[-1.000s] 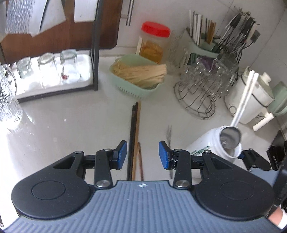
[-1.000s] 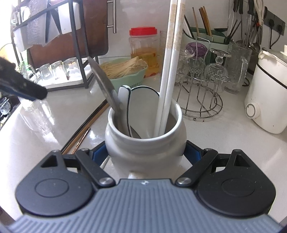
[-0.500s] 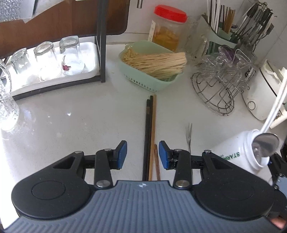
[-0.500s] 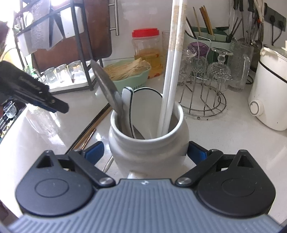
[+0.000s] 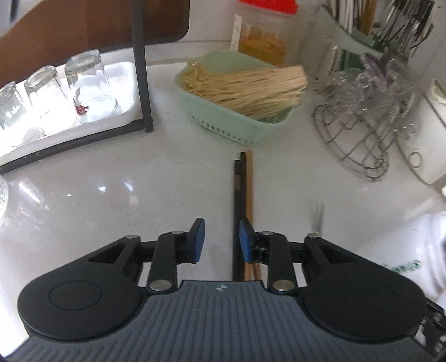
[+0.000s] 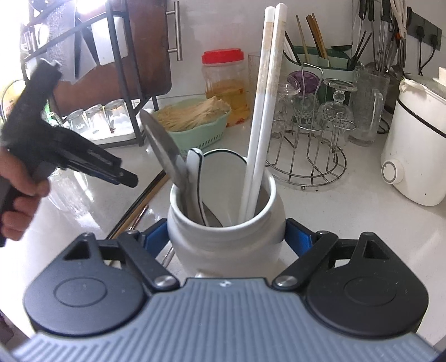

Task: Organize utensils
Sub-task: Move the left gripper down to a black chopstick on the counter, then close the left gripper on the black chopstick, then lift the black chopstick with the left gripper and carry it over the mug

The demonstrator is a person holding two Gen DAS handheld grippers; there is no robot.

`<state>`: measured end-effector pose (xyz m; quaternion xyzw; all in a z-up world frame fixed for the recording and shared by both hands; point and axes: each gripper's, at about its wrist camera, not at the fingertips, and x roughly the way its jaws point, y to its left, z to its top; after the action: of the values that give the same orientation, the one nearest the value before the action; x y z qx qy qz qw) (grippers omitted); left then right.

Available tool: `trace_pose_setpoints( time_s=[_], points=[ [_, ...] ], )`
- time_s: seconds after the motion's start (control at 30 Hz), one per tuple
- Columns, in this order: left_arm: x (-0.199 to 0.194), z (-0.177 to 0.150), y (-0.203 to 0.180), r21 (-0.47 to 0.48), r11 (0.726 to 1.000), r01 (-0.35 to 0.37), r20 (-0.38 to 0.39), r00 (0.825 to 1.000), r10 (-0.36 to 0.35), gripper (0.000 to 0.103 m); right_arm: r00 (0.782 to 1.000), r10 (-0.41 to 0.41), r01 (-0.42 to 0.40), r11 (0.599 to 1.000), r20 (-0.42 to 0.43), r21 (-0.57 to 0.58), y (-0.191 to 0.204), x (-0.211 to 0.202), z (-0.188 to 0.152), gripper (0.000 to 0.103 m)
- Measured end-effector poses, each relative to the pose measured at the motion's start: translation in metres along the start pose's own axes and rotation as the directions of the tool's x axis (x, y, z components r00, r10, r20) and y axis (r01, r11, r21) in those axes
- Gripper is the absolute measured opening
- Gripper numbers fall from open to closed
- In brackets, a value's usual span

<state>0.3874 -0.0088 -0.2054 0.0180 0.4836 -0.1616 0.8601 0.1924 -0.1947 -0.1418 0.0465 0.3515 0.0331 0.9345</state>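
White glossy bench (image 5: pixel 117 178), glare patches at left. White wall (image 6: pixel 228 25) behind. Black metal rack (image 5: pixel 140 64) at rear left, wooden board (image 6: pixel 150 41) leaning in it. Dark socket strip (image 6: pixel 425 30) upper right, cables plugged. Strong daylight from upper left, possibly a window.

glossy white table (image 5: pixel 111 195), speckled and shiny. wooden chopsticks (image 5: pixel 249 189) lie matt beside dark ones; the glazed ceramic jar (image 6: pixel 223 236) gleams. wire metal rack (image 6: pixel 306 167), clear glass cups (image 5: pixel 89 86).

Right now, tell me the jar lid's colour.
Red lid, clearest in the right wrist view.
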Motion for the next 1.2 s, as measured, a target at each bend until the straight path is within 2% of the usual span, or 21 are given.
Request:
trace_pose_setpoints(
  time_s=[0.33,0.4,0.47,0.63,0.93,1.2],
  points=[
    [0.022,0.006,-0.011,0.057,0.998,-0.021,0.016,1.0,0.02,0.024,1.0,0.001,-0.001,1.0,-0.004,-0.001,0.0,0.001,0.0,0.09],
    [0.023,0.007,-0.013,0.068,0.997,-0.029,0.018,0.999,0.027,0.02,1.0,0.0,0.0,1.0,-0.009,0.001,0.0,0.001,0.001,0.09],
    [0.024,0.008,-0.014,0.075,0.996,-0.042,0.01,0.999,0.042,0.008,1.0,-0.003,0.003,1.0,-0.009,0.004,0.0,0.001,0.002,0.09],
    [0.022,0.004,-0.014,0.092,0.994,-0.062,0.011,0.998,0.061,0.007,1.0,-0.008,0.008,1.0,-0.009,0.009,0.001,0.001,0.001,0.09],
    [-0.001,-0.011,-0.004,0.047,0.997,-0.057,-0.003,0.998,0.057,0.007,1.0,-0.012,0.012,1.0,-0.012,0.008,0.001,0.001,0.002,0.09],
    [-0.016,-0.037,0.002,0.004,0.997,-0.078,-0.032,0.996,0.078,0.007,1.0,-0.009,0.009,1.0,-0.015,-0.006,0.002,0.001,0.001,0.09]
  ],
)
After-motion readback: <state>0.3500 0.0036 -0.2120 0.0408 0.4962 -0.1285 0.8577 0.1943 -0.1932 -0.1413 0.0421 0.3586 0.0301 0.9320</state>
